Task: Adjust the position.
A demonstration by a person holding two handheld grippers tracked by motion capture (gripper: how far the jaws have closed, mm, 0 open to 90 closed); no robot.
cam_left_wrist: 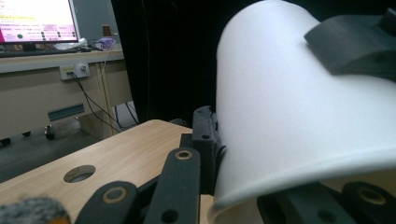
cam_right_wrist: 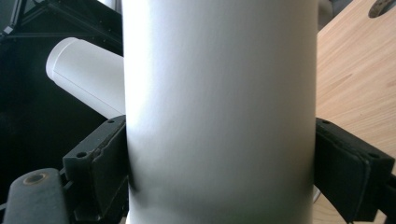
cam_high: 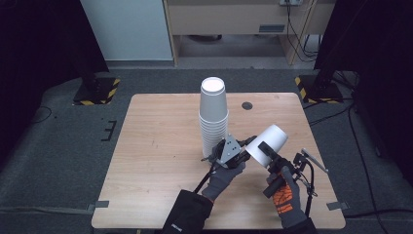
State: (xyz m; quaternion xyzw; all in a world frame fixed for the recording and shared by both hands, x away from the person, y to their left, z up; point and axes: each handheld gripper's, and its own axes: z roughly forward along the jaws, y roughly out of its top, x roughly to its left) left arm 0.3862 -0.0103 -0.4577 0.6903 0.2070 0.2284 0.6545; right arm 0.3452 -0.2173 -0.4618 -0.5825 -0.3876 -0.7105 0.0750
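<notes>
left gripper (cam_high: 245,152): my jaws closed on the rim of what I hold
right gripper (cam_high: 269,155): my jaws clamped on both sides, tilted up-left

high: above, looking down | claw views: close, sharing cup (cam_high: 267,145)

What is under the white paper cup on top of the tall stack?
Under the top white paper cup are more nested white cup rims, standing on the wooden table. The stack's foot is hidden behind the left gripper.
</notes>
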